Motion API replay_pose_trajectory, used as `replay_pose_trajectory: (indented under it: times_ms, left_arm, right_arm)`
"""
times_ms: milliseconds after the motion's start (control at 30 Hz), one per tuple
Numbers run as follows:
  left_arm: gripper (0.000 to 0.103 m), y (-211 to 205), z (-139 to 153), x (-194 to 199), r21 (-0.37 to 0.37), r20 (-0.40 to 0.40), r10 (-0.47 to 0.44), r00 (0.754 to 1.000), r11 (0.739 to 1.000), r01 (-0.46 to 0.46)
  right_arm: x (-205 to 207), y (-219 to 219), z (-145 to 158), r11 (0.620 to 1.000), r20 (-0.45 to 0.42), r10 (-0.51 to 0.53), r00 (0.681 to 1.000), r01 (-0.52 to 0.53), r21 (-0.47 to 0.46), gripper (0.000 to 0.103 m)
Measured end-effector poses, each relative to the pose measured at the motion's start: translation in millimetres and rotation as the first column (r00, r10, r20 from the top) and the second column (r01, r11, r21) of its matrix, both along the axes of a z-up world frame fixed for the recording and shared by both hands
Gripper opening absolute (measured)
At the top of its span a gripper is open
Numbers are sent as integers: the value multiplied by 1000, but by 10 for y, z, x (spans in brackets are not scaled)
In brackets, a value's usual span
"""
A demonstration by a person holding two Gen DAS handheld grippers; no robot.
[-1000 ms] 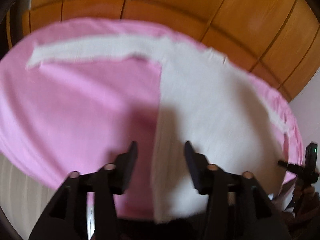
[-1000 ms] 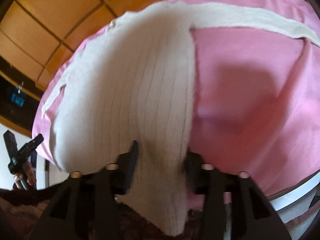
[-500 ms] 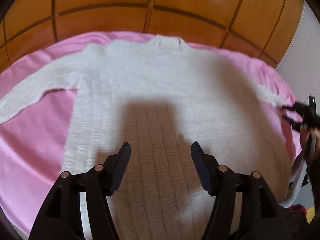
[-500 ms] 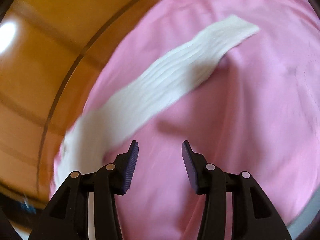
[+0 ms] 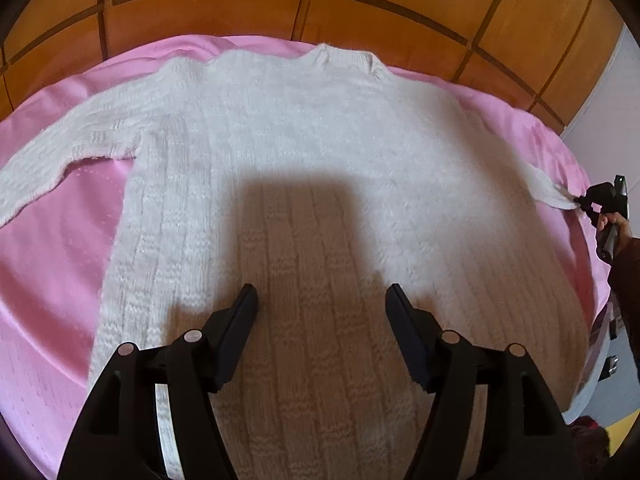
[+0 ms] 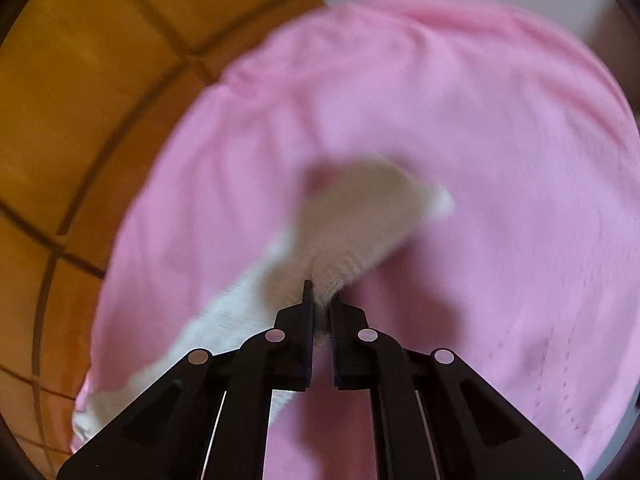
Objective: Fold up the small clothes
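**Pinching the sleeve end for the first fold**

Lying flat and face up on the pink bed sheet (image 5: 60, 264), the white knit sweater (image 5: 312, 152) has its collar toward the wooden headboard (image 5: 248, 4) and its hem nearest the camera, a layout that suits folding the sleeves in first. One sleeve (image 5: 60, 156) stretches out flat at the left, free of any grip. Over the lower body of the sweater hovers the left hand-held gripper (image 5: 320, 312), its jaws having just been opening and now well apart with nothing between them, probably ready to pin or take the hem. At the far right, the right hand-held gripper (image 6: 320, 304) has just clamped together on the other sleeve's cuff (image 6: 360, 220), which bunches at the pads. A hand (image 5: 612, 224) holds that tool at the bed's edge. Nothing lies on the sweater to block a fold.
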State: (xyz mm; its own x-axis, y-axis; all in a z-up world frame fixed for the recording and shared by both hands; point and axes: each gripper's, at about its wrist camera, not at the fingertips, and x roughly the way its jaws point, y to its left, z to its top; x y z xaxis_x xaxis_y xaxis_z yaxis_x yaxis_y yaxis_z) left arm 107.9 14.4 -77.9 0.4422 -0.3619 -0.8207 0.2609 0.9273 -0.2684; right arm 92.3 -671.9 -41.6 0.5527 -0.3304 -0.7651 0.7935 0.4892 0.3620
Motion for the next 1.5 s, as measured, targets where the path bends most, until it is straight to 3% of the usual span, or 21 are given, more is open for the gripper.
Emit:
replay_pose_trajectory:
  times_ms: [133,233,400,567,633,667,700,833,1033,1200,1300,1333,1500]
  left_arm:
    - [66,66,-5,87,-50,-21,23,1000,998,-24]
    - [66,110,6,145,-87,-39,46,998,995,-49]
    - [66,179,108,236,-95,-12,63,998,993,-64]
    - [66,301,156,351,-134,-12,89,996,987,-90]
    - [66,355,160,412,-153,-17,104,994,983,-105]
    - [66,385,161,448,-167,-20,111,994,979,-113]
    - [66,402,162,470,-170,-21,116,993,978,-118]
    - [66,457,152,646,-207,-36,136,990,968,-140]
    - [66,378,40,1089,-275,-102,160,982,944,-183]
    - [64,296,-129,1561,-307,-156,212,965,918,-252]
    - [27,189,-185,1763,-321,-176,196,965,915,-245]
    - [7,149,-179,1818,-308,-171,193,966,921,-239]
    - [5,249,82,1703,-343,-71,217,973,911,-228]
  right_arm:
    - [440,644,493,956,58,273,960,-265,-123,5]
    - [842,1383,707,871,82,480,874,-462,-168,5]
    - [1533,2773,708,675,95,737,669,-721,-159,5]
    - [1884,3983,447,482,46,876,481,-867,-127,5]
    - [1934,4268,348,434,36,901,433,-894,-110,19]
    - [1927,4359,315,421,51,907,418,-903,-87,40]
    - [1901,4377,311,428,67,903,424,-901,-75,49]
    - [1623,4157,388,474,123,878,463,-876,-86,49]
    - [1005,3409,359,595,95,802,589,-801,-60,49]
    - [518,2764,159,718,59,695,717,-696,2,49]
    - [472,2622,76,748,55,662,747,-664,17,49]
    - [482,2600,72,751,58,658,750,-660,16,49]
    - [804,2724,54,726,57,687,725,-687,-9,49]
